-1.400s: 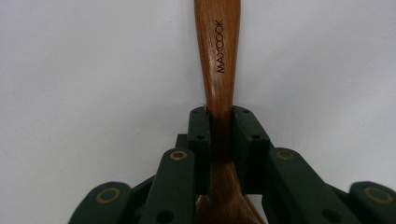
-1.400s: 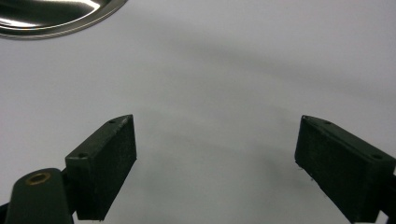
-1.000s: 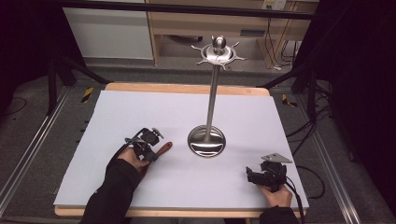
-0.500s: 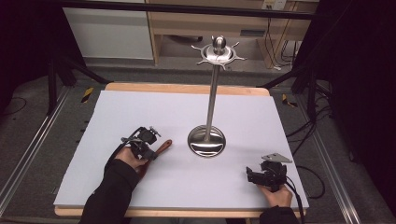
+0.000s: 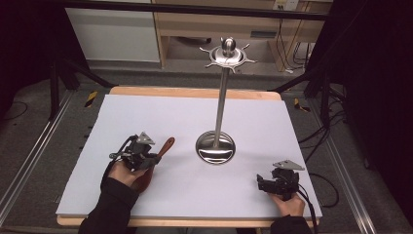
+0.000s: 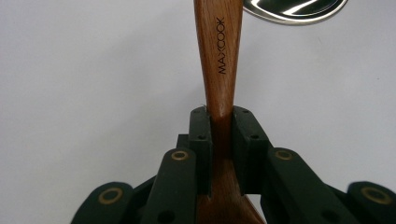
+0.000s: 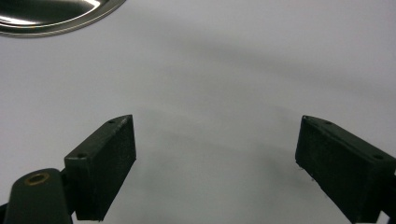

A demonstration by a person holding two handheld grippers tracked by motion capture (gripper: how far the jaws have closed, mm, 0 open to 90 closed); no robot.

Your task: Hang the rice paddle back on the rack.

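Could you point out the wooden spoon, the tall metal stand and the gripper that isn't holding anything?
wooden spoon (image 6: pixel 218 56), left gripper view: on its handle, beside the printed lettering.
metal stand (image 5: pixel 215 148), high view: on its round base plate.
right gripper (image 7: pixel 215 163), right gripper view: midway between its open jaws.

A tall metal stand (image 5: pixel 220 102) is rising from a round base (image 5: pixel 215 148) near the middle of the bench (image 5: pixel 195 112), and its spiked top ring (image 5: pixel 228 56) is spreading out high above the far edge. The wooden spoon (image 5: pixel 155 161) is jutting from the left gripper (image 5: pixel 146 157) toward that base. White surface is lying open along the far edge, at both far corners, and between the base and the right gripper (image 5: pixel 265 183).
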